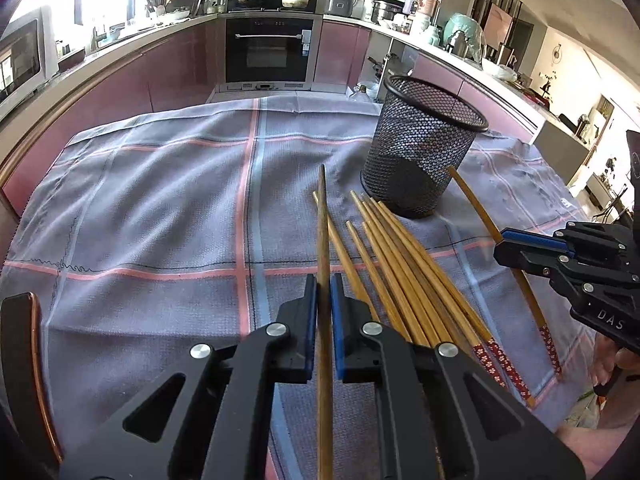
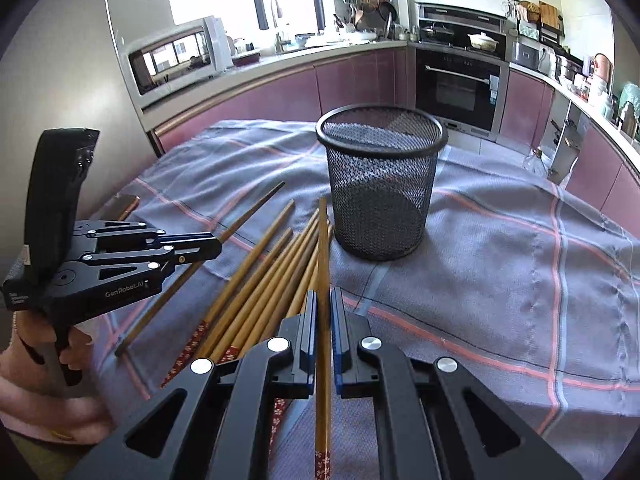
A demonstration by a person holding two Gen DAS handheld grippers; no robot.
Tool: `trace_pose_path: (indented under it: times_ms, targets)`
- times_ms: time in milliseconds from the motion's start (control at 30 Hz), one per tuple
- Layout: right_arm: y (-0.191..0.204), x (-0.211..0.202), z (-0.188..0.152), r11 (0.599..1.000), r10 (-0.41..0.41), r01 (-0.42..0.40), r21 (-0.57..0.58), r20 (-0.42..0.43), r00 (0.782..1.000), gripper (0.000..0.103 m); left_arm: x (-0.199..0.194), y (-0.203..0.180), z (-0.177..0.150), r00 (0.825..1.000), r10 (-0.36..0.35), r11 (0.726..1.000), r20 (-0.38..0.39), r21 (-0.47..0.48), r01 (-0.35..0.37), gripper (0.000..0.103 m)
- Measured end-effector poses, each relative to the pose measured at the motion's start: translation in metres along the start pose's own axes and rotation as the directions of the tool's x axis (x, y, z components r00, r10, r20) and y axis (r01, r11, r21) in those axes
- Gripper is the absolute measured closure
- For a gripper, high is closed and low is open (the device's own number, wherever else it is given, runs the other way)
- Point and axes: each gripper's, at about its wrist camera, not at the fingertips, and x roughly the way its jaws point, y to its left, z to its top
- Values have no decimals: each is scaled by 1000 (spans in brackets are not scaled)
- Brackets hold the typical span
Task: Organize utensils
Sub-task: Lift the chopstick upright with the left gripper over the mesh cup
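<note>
A black mesh cup [image 1: 420, 148] stands upright on the checked cloth; it also shows in the right wrist view [image 2: 380, 184] and looks empty. Several wooden chopsticks with red patterned ends [image 1: 404, 276] lie in a pile in front of it, seen also in the right wrist view [image 2: 260, 284]. My left gripper [image 1: 324, 304] is shut on one chopstick [image 1: 323, 240], held pointing forward; it also shows in the right wrist view [image 2: 212, 246]. My right gripper [image 2: 324, 312] is shut on another chopstick [image 2: 323, 248], pointing at the cup; it also shows in the left wrist view [image 1: 508, 246].
A grey-blue cloth with pink lines [image 1: 160, 208] covers the table. A dark brown object [image 1: 24, 360] lies at the table's left edge. Purple kitchen cabinets and an oven [image 1: 268, 48] stand behind the table.
</note>
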Motion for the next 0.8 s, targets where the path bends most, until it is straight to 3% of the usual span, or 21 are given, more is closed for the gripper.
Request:
trace_pose_path:
  times_ms: [300,500,800]
  targets:
    - [-8,-45,20,999,50,-52,12,151,987,97,-50,0,19,989,-105,994,105,18,103,95]
    - [-12,-67,32,998,63,-67,9,239,969,97,-83,-2,29,971,-170,985,168,43,165,95]
    - [-16,-87,50,997,71,-77,6,333,940,98,-126,-4,42,942,-207,978,265,58,198,95]
